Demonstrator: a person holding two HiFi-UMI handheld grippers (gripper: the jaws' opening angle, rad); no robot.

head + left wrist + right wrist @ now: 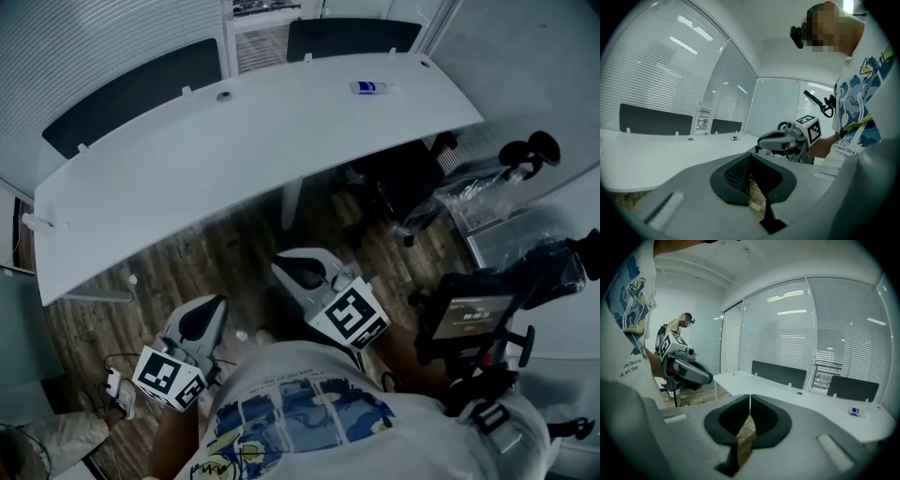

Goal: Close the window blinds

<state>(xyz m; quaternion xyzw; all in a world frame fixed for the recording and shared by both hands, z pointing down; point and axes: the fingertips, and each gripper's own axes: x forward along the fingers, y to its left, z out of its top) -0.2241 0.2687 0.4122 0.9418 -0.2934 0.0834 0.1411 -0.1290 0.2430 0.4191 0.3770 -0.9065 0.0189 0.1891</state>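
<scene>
The window blinds (89,42) hang slatted behind the far side of the desk; they also fill the glass wall in the left gripper view (651,70) and the right gripper view (787,333). Both grippers are held close to my body, well short of the blinds and on the near side of the desk. My left gripper (214,305) has its jaws together with nothing between them (750,161). My right gripper (286,265) is also shut and empty (750,401). Each gripper sees the other: the right gripper (780,139) and the left gripper (691,371).
A long curved white desk (234,159) lies between me and the blinds, with dark divider panels (131,94) at its far edge and a small blue-white object (371,88) on it. A black office chair (394,187) stands under the desk's right end. A camera rig (473,323) is at right. Another person (675,341) stands at the back.
</scene>
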